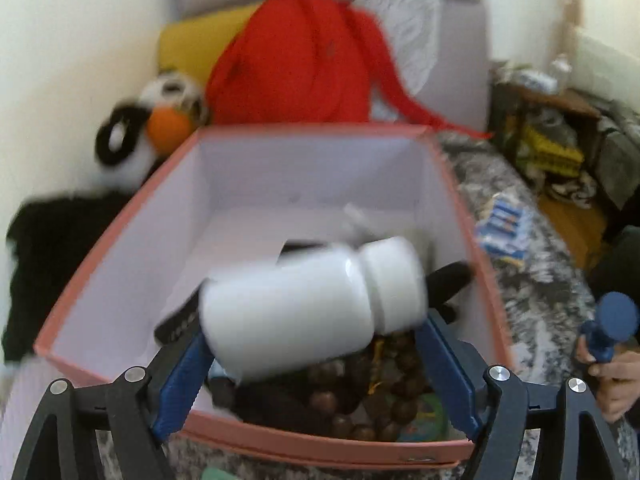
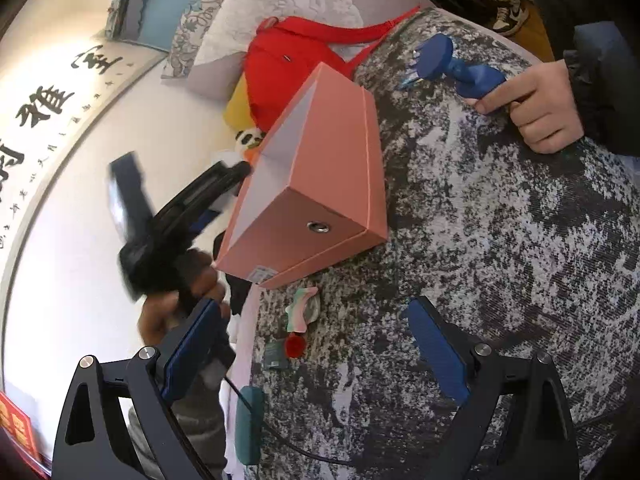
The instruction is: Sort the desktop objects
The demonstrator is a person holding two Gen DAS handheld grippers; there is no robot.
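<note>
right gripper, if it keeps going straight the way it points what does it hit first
Probably nothing solid: the right gripper is open and empty, and ahead lies bare patterned cloth. The pink box sits left of that line, though depth is unclear.

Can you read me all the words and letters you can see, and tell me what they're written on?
"雅": big black brush character on the long wall scroll. The big characters beside it are cut off or unclear, and the small ones are too tiny to read.
Sticker on the pink box: too small.
Red sign: blurred.
White bottle: no words show.

A red backpack (image 1: 296, 60) sits ahead of the tool, beyond the box. A panda plush (image 1: 148, 128) lies ahead-left, by a yellow cushion (image 1: 192, 48).
</note>
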